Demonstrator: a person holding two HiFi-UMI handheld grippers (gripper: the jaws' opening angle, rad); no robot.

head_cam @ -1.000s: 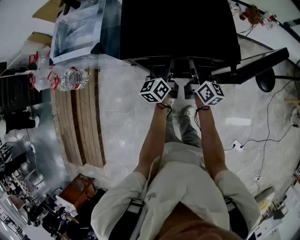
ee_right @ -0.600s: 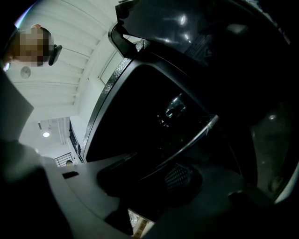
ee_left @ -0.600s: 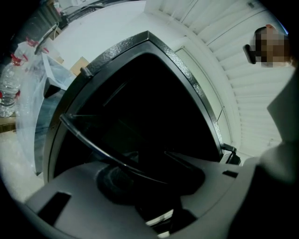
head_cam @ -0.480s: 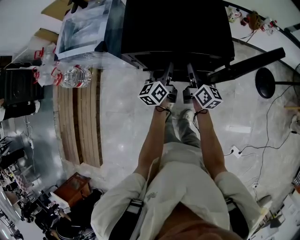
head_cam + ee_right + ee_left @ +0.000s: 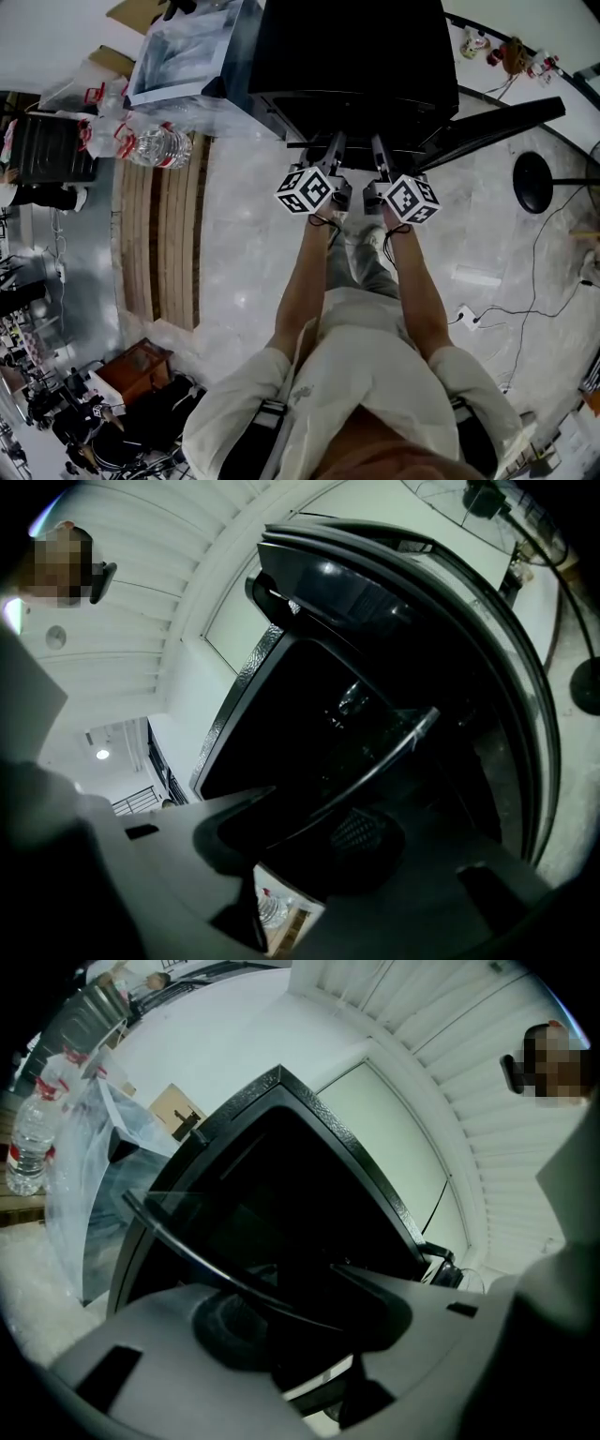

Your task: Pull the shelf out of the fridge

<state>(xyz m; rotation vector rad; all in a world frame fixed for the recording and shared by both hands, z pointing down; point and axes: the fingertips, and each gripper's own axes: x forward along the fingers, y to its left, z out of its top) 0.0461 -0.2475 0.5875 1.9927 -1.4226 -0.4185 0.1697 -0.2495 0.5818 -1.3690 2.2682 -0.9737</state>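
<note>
both hand-held grippers point into the open black fridge (image 5: 356, 56) straight ahead of them, side by side and near each other.

the left hand-held gripper (image 5: 332, 142) is closed on the front edge of the shelf (image 5: 356, 143). in the left gripper view the shelf (image 5: 202, 1260) shows as a dark rim strip with clear glass behind it, and it runs slantwise across the left hand-held gripper (image 5: 309, 1321), passing in between its two grey jaws over the round black pad.

the right hand-held gripper (image 5: 380, 145) grips the same front edge just to the right of the left one. in the right gripper view the shelf (image 5: 384, 761) slants the other way and goes down between the jaws of the right hand-held gripper (image 5: 300, 841), which are nearly together on the thin rim.

beyond the jaws the shelf reaches back into the fridge (image 5: 319, 1119), where the inside is too dark to make out.

the fridge door (image 5: 497, 122) stands swung open to the right of the right hand-held gripper, and its curved edge fills the right side of that gripper's view (image 5: 511, 667).

well off to the left of the left hand-held gripper lie water bottles (image 5: 155, 148) in clear plastic wrap, above a wooden pallet (image 5: 159, 244) on the pale floor (image 5: 244, 234). the bottles (image 5: 28, 1138) also show at the far left of the left gripper view.
</note>
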